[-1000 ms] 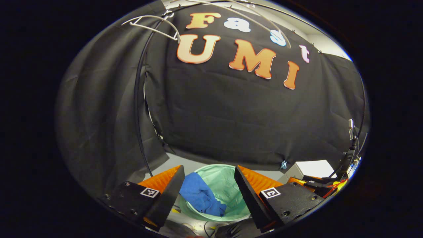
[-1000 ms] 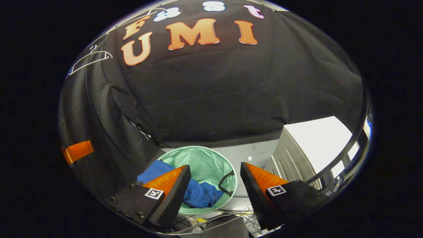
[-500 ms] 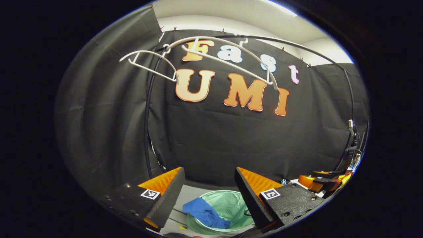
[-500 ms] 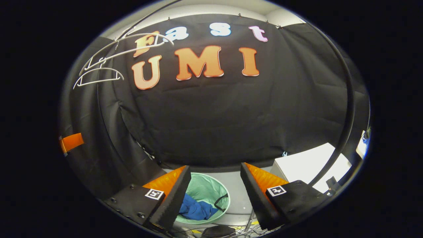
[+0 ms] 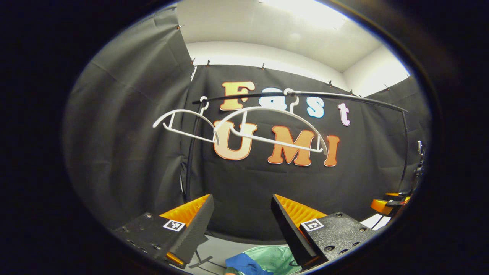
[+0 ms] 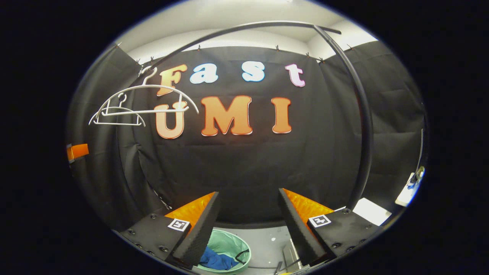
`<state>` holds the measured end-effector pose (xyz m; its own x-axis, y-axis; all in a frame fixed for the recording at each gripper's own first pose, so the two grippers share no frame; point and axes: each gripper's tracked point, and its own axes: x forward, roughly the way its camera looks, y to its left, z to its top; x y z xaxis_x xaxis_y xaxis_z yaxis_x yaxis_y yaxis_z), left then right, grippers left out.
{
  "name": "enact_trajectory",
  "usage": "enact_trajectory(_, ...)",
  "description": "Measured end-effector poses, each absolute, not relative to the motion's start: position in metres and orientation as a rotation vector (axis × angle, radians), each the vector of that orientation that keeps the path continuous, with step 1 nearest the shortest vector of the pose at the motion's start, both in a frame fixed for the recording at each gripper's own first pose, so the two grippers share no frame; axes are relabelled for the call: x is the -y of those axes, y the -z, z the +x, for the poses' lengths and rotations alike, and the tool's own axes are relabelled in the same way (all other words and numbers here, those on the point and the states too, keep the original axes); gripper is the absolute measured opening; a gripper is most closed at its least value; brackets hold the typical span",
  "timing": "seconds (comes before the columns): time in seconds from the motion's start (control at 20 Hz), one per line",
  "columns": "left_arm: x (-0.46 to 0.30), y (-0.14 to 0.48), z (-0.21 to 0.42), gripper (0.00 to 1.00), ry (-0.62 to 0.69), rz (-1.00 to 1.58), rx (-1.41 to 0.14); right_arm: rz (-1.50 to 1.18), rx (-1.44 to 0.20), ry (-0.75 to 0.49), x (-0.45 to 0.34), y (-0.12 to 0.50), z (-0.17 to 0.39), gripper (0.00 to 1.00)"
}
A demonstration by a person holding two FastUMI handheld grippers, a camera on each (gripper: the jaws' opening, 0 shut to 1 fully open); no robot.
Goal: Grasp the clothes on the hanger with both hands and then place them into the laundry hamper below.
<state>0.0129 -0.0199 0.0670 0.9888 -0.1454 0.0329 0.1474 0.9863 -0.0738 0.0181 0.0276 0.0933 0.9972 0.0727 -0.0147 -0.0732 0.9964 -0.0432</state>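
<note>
Your left hand-held gripper is spread wide and holds nothing; low in the left gripper view, the blue clothes lie in the green hamper. In the right gripper view, your right hand-held gripper is spread too. White hangers hang bare, upper left. Cloth looks soft, light, floppy; pinch a thick fold.

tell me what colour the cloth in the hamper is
Blue cloth, seen best in the right gripper view.

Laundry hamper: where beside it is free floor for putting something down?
Bare grey floor lies right of the mint-green round laundry hamper holding the blue clothes, beneath the black cloth wall. At its lower edge, dark cables crowd it.
</note>
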Motion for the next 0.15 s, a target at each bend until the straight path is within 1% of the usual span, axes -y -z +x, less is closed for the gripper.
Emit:
enact_trajectory(0.05,0.015,-0.07,0.012,0.93,0.128,-0.06,0.033,-0.045,0.0,-0.071,-0.026,-0.1,0.016,0.89)
enact_trajectory(0.1,0.009,-0.076,0.01,0.93,0.105,-0.046,0.042,-0.04,0.012,-0.072,-0.025,-0.106,0.013,0.98)
enact_trajectory(0.15,-0.001,-0.084,0.011,0.93,0.085,-0.034,0.05,-0.033,0.022,-0.074,-0.025,-0.112,0.012,0.89)
